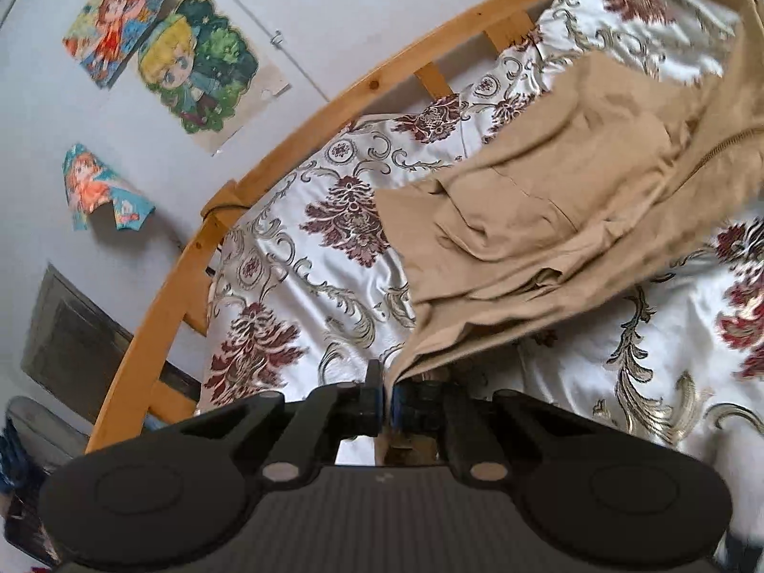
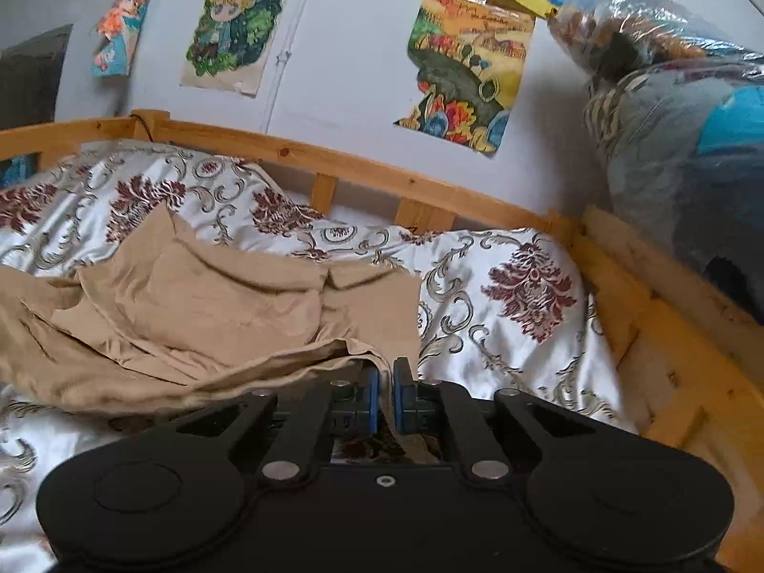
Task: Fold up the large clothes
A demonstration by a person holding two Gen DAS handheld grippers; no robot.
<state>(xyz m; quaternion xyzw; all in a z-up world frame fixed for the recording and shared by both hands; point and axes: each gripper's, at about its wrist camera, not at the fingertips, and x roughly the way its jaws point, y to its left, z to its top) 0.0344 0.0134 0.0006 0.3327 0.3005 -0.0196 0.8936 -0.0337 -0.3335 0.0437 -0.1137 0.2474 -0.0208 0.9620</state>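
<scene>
Both the left gripper [image 1: 387, 398] and right gripper [image 2: 386, 394] pinch the tan garment's [image 1: 549, 200] hem (bedspread [image 1: 296, 248] open lower right); it stretches toward upper right.

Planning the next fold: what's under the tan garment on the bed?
The tan garment lies on the floral bedspread, which shows all around it. Anything beneath its bunched folds is hidden.

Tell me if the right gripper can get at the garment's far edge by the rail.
Probably not yet: the right gripper is shut on the tan garment at its near edge. The bedspread beyond looks unobstructed, so releasing first should leave the way free.
</scene>
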